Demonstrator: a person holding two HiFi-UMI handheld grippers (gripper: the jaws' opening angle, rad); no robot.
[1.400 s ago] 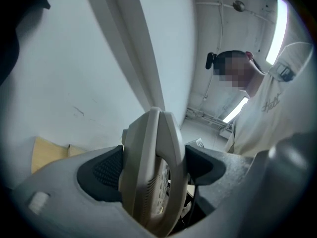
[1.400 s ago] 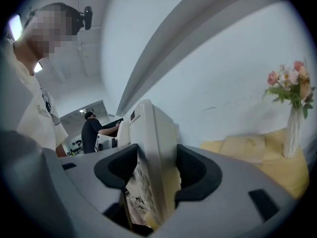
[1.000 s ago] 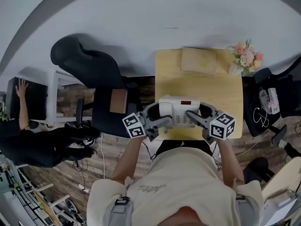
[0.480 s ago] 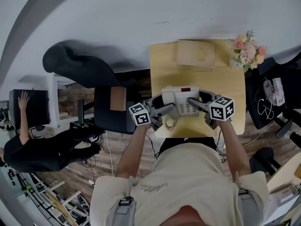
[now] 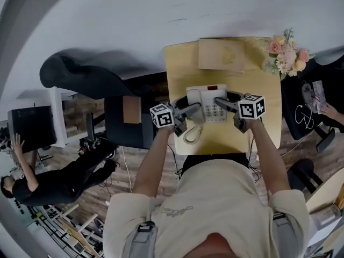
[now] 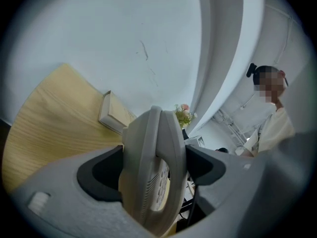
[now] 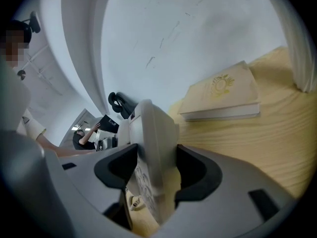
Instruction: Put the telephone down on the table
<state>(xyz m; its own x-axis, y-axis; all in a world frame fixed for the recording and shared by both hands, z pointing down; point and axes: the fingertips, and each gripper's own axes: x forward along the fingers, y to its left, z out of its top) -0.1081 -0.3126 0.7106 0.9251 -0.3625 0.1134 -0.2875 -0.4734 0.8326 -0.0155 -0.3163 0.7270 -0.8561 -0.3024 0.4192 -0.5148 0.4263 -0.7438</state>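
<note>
A white desk telephone (image 5: pixel 207 103) with a keypad is held over the middle of the light wooden table (image 5: pixel 266 120). My left gripper (image 5: pixel 189 112) is shut on its left side, and my right gripper (image 5: pixel 224 105) is shut on its right side. In the left gripper view the telephone (image 6: pixel 152 167) fills the gap between the jaws. The right gripper view shows the same, with the telephone (image 7: pixel 151 157) clamped edge-on. Its coiled cord (image 5: pixel 192 134) lies near the table's front edge. Whether the base touches the tabletop I cannot tell.
A beige book (image 5: pixel 221 54) lies at the table's far edge, with a bunch of flowers (image 5: pixel 287 55) at the far right corner. A black office chair (image 5: pixel 80 77) stands left of the table. A person in black (image 5: pixel 48 181) is on the floor, lower left.
Both grippers have carried the telephone away from the table's front edge toward its middle. The coiled cord now shows at the near edge.
</note>
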